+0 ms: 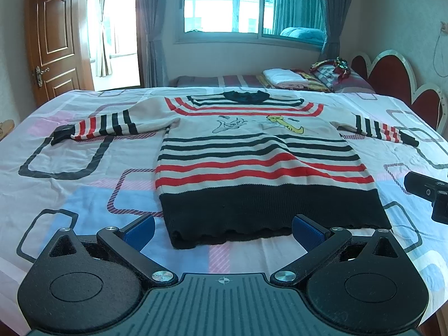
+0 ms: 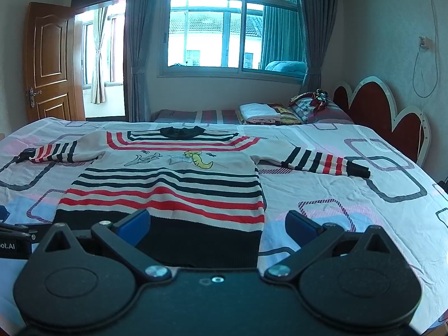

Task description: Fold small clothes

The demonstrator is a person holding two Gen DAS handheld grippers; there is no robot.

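Black gripper (image 1: 223,231) — blue pads (image 1: 140,231), silver screws

bed (image 2: 322,193) w/ patterned sheet | striped sweater (image 2: 168,184) flat at ctr, sleeves out 9 & 3 o'clock | folded clothes (image 2: 260,113) 1 o'clock

Sweater (image 1: 260,162) lies flat on the bed (image 1: 84,168), hem toward the cameras, collar (image 1: 246,96) at the far end, left sleeve (image 1: 106,124) and right sleeve (image 1: 378,128) spread out to either side. Left gripper (image 1: 223,228) sits just before the hem with fingers spread on either side of it, right gripper (image 2: 217,222) over the hem's right corner, also spread wide and holding nothing. Behind the sweater, a stack of folded clothes (image 1: 282,78) lies on the far part of the bed with a pillow (image 1: 336,75) to its right, headboard (image 1: 392,78) on the right, window (image 1: 224,2) behind, door (image 1: 56,44) far left.
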